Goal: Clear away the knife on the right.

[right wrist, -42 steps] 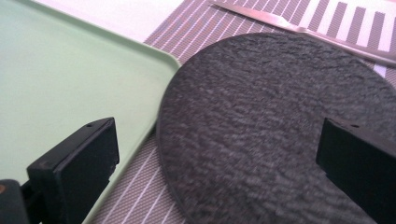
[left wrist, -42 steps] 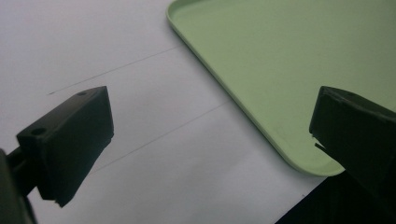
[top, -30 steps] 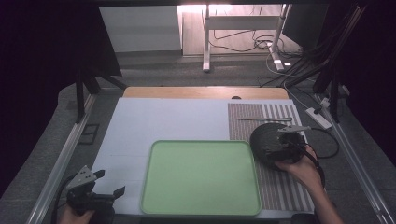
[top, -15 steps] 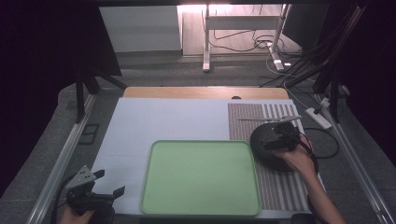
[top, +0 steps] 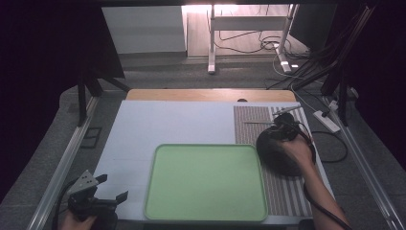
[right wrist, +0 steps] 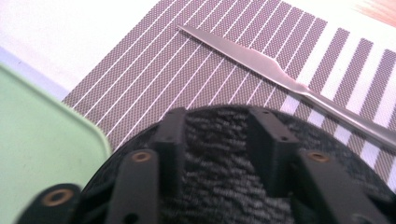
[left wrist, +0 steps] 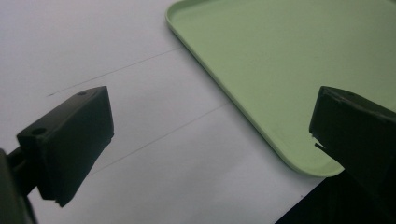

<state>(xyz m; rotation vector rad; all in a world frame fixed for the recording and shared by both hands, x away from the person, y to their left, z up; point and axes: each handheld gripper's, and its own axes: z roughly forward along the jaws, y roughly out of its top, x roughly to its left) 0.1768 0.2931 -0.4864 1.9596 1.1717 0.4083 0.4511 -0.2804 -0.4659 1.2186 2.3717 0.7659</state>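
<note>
Right claw (top: pixel 283 130) is at the far rim of a dark round bowl (top: pixel 279 154) that sits on the striped mat (top: pixel 287 191), just right of the green tray (top: pixel 206 182). In the right gripper view the two jaws stand close together over the bowl's (right wrist: pixel 224 186) speckled inside; whether they pinch the rim or only hover over it I cannot tell. The bowl looks to rest on the mat, not lifted.

A butter knife (right wrist: pixel 289 84) lies on the mat beyond the bowl, untouched, apart from it.

Left claw (top: pixel 98 194) is held at the near left corner of the counter (top: pixel 167 124), jaws wide, nothing between them; the left gripper view shows the tray's (left wrist: pixel 261 60) corner just ahead.

Judgement: early stage. Tray is bare, nothing loaded. Bowl is being taken up, likely for transfer to the tray. Remaining: secure grip, lift, place; knife possibly after.
</note>
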